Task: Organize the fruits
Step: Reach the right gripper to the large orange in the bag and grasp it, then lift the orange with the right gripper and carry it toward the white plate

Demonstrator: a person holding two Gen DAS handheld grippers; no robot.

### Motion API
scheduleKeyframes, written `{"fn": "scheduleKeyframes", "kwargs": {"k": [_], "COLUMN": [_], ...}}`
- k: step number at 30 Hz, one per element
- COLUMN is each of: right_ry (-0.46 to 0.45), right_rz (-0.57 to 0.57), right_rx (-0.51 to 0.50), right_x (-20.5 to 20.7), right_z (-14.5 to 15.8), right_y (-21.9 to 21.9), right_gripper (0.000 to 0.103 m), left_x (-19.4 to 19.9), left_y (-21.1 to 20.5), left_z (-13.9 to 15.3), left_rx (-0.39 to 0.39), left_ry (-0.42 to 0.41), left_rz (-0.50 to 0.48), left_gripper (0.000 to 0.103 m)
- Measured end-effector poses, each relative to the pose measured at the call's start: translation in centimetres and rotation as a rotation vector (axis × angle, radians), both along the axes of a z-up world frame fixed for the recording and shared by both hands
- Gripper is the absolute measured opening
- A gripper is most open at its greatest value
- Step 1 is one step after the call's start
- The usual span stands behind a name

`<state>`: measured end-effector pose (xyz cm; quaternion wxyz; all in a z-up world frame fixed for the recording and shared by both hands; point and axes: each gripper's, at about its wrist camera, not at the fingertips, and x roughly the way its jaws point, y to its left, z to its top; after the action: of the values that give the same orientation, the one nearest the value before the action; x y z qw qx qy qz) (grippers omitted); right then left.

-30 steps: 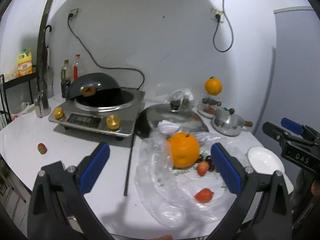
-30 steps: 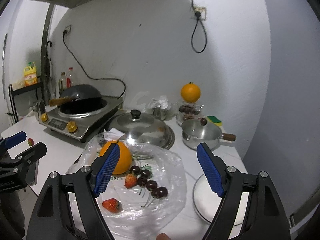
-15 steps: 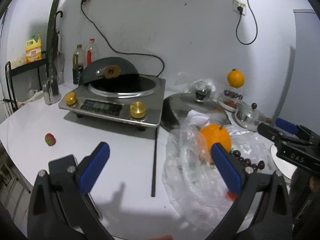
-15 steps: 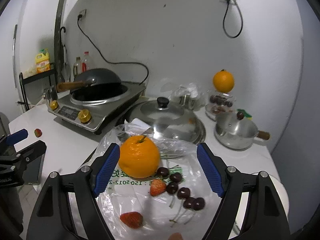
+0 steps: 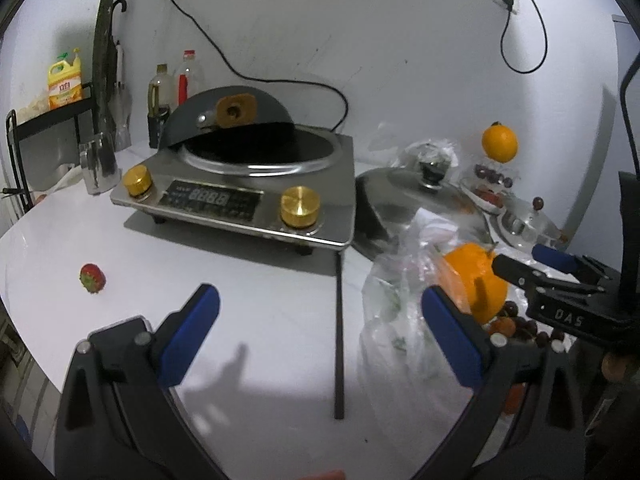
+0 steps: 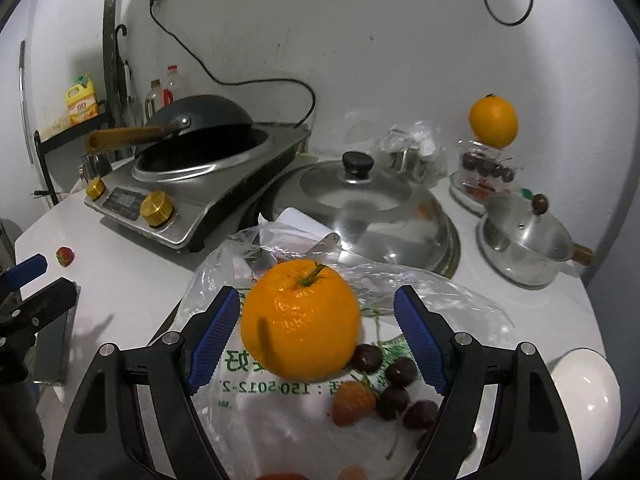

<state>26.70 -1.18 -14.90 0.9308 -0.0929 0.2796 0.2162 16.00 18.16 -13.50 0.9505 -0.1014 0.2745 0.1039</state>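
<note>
A lone strawberry [image 5: 93, 278] lies far left on our white surface [image 5: 248, 320]. Our left gripper [image 5: 320, 334] has its fingers wide apart, holding nothing. Our right gripper [image 6: 318, 336] is spread around the orange [image 6: 300, 318] on the plastic bag [image 6: 280, 408], beside cherries [image 6: 394, 390].

We are in a plain home kitchen: an induction cooker [image 5: 240, 196] with a dark wok [image 6: 196, 124] sits on the white tabletop [image 5: 256, 300], beside a steel pot lid [image 6: 360, 196], a small saucepan [image 6: 524, 240], oil bottles [image 5: 160, 92] and a yellow detergent jug [image 5: 64, 80] on a rack.
</note>
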Motion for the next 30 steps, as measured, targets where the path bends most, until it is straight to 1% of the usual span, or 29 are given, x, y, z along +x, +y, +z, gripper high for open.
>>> {"fn": "scheduleKeyframes", "kwargs": {"k": [11, 13, 15, 22, 25, 30], "right_ry": [0.11, 0.136, 0.134, 0.163, 0.168, 0.167], "right_rz": [-0.017, -0.012, -0.015, -0.015, -0.007, 0.006], "right_rx": [0.025, 0.042, 0.035, 0.001, -0.032, -0.039], "right_x": [4.0, 4.4, 4.7, 5.5, 5.6, 5.6], "right_z": [-2.4, -2.6, -2.8, -3.5, -3.6, -3.6], "right_y": [1.4, 1.5, 1.7, 2.6, 3.1, 3.1], "right_gripper": [0.082, 0.082, 0.086, 0.089, 0.091, 0.089], "left_x": [2.0, 2.2, 2.3, 2.6, 2.5, 2.4], "left_y": [1.4, 1.6, 1.7, 2.0, 2.0, 1.8], "left_z": [-0.4, -0.5, -0.5, -0.9, -1.0, -1.1], "left_rx": [0.003, 0.001, -0.001, -0.012, -0.017, -0.024], "left_ry": [0.038, 0.041, 0.042, 0.053, 0.055, 0.058], "left_rz": [-0.012, -0.012, -0.013, -0.005, -0.004, -0.008], "left_gripper": [0.102, 0.102, 0.102, 0.102, 0.102, 0.102]}}
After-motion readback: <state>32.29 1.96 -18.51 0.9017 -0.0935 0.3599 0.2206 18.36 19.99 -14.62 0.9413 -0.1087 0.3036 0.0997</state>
